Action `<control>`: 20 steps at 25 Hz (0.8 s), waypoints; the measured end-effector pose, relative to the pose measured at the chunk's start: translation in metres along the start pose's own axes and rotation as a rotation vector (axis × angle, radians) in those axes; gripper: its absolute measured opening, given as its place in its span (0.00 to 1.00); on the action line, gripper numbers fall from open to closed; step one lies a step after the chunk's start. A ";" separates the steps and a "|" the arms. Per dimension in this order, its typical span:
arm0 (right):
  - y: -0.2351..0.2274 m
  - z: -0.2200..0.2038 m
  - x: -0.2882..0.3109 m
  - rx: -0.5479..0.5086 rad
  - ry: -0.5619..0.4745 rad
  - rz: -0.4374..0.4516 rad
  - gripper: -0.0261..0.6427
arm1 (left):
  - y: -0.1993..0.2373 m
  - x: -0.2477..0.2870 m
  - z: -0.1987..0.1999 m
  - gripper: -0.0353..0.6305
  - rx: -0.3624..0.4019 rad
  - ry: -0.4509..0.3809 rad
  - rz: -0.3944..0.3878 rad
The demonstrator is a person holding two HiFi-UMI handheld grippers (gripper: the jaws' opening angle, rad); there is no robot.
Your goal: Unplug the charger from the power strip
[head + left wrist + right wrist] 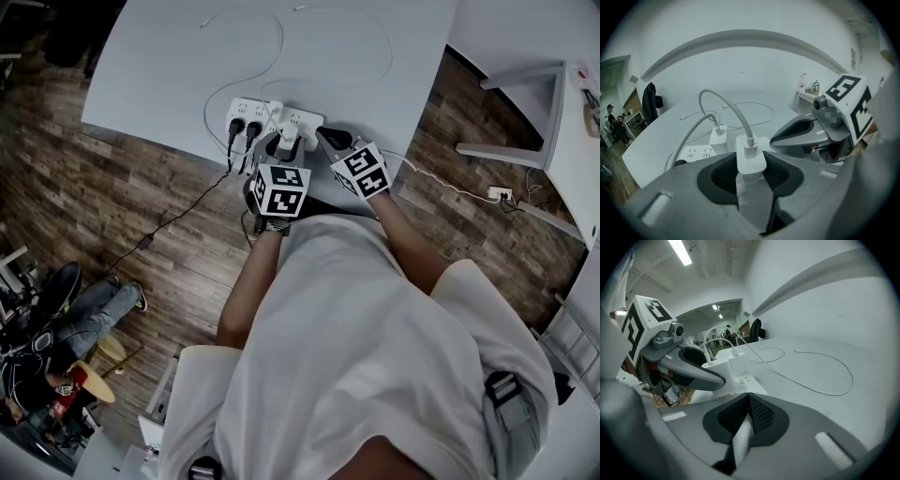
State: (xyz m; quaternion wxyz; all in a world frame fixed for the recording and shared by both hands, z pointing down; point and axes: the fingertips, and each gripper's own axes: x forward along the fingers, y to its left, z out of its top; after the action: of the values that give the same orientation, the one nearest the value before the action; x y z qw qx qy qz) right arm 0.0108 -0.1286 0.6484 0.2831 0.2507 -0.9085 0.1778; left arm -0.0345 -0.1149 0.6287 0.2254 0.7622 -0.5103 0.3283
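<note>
The left gripper [751, 175] has its fingers clamped on the white charger [751, 160], apparently still seated in the power strip [305, 118] at the surface's [187, 66] near edge. The right gripper [749, 397], fingers together and empty, hovers beside it. Next, likely a straight pull with the strip steadied.

The person wears a white short-sleeved T-shirt [375, 328] and pale trousers [199, 398]. The left gripper [286, 148] and the right gripper [326, 138] are grey, each with black ribbed pads [761, 416] and a cube [281, 189] of black-and-white square markers. A dark band [272, 226] circles the left wrist.
</note>
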 end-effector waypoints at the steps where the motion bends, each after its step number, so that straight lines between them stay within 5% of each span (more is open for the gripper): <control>1: 0.000 0.000 0.000 -0.001 -0.001 -0.001 0.05 | 0.000 0.000 0.000 0.29 0.002 0.003 0.001; 12: 0.001 -0.001 -0.001 -0.013 -0.012 0.003 0.04 | 0.004 -0.003 -0.001 0.27 -0.181 -0.052 -0.059; 20: 0.002 -0.002 -0.001 -0.022 -0.014 0.000 0.04 | 0.000 -0.002 0.000 0.27 -0.053 -0.025 -0.005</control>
State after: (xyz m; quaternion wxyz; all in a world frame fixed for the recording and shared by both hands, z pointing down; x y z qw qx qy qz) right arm 0.0114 -0.1256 0.6487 0.2795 0.2487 -0.9124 0.1663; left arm -0.0353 -0.1135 0.6269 0.2399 0.7613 -0.5197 0.3045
